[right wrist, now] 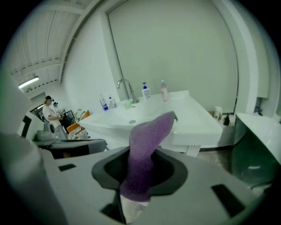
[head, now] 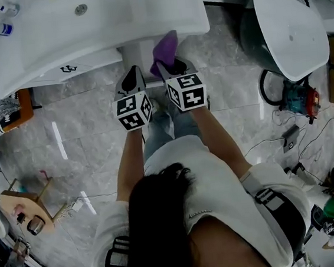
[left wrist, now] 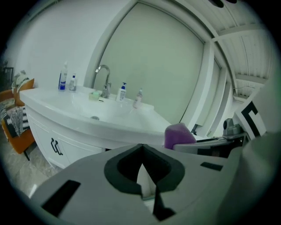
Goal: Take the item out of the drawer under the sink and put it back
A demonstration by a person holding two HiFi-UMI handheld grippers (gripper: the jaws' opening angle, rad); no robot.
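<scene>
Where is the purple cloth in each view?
Head view: cloth top centre, held by the right claw.
Left gripper view: cloth right of centre, below the sink rim.
Right gripper view: cloth at centre, in the claw.
Shared landmark: the sink, in all three.

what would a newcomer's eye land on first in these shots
The purple cloth grabs the eye first: it sticks up out of the right claw, which is shut on it, just in front of the white sink. Next come the black-and-white marker cubes on both grippers in the head view, with the left claw shut and empty beside the right.
</scene>
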